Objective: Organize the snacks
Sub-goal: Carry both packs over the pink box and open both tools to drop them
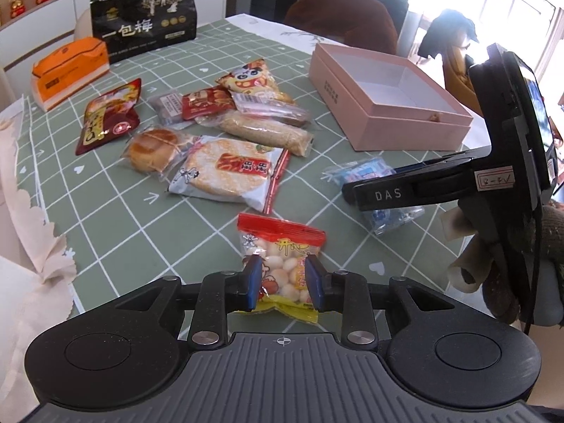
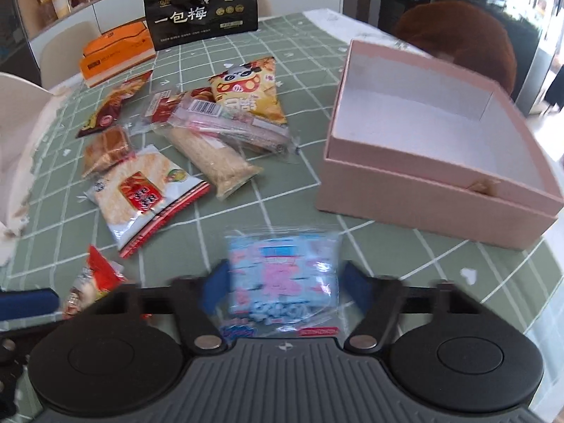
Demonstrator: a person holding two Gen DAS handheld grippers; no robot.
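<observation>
My left gripper (image 1: pixel 283 282) is shut on a small red-and-yellow bag of round biscuit balls (image 1: pixel 282 268), its blue pads pressing both sides. My right gripper (image 2: pixel 283 283) has its pads on either side of a clear blue-and-pink candy packet (image 2: pixel 283 282) on the table; the view is blurred, and the jaws look wide. The right gripper also shows in the left wrist view (image 1: pixel 387 194), over that packet (image 1: pixel 363 171). An open, empty pink box (image 2: pixel 433 190) stands at the right, also in the left wrist view (image 1: pixel 387 105).
Several snack packs lie on the green checked tablecloth (image 1: pixel 176 232): a rice cracker pack (image 1: pixel 225 172), a bun (image 1: pixel 151 148), a long roll (image 1: pixel 264 132), a panda chip bag (image 1: pixel 250 81), a dark red bag (image 1: pixel 109 116). An orange box (image 1: pixel 67 74) and a black bag (image 1: pixel 144 17) stand behind.
</observation>
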